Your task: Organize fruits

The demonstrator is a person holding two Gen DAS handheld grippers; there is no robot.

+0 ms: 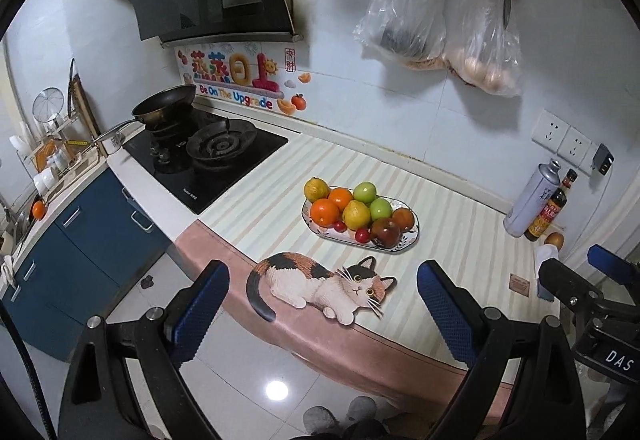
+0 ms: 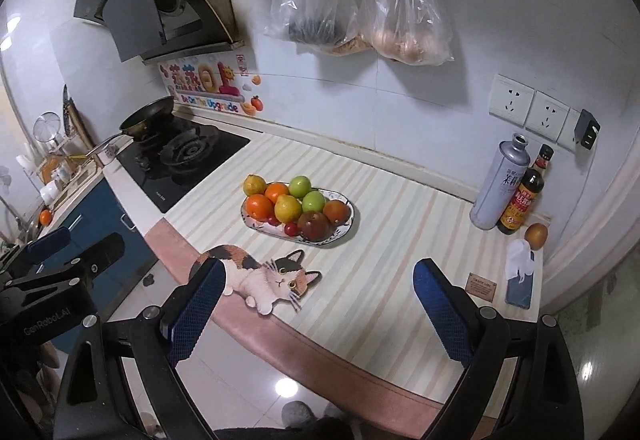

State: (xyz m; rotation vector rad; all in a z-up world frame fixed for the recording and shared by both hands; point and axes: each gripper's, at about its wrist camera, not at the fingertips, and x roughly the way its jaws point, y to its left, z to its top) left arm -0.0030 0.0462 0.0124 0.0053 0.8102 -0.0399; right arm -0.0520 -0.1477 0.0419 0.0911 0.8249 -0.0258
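An oval patterned plate (image 1: 404,246) (image 2: 343,234) stands on the striped counter mat, piled with oranges (image 1: 325,211), yellow lemons (image 1: 356,215), green apples (image 1: 365,192), a dark red apple (image 1: 385,233) and small cherry tomatoes (image 1: 362,235). My left gripper (image 1: 322,304) is open and empty, held back over the counter's front edge, well short of the plate. My right gripper (image 2: 316,304) is open and empty too, to the plate's near right. The right gripper also shows in the left wrist view (image 1: 580,280).
A gas hob with a pan (image 1: 164,106) lies left of the mat. A grey can (image 2: 500,184), a sauce bottle (image 2: 524,200), a brown round fruit (image 2: 536,236), a tissue and a phone (image 2: 520,288) stand at the right. Bags and scissors hang on the wall. A cat picture (image 1: 320,286) lies at the front edge.
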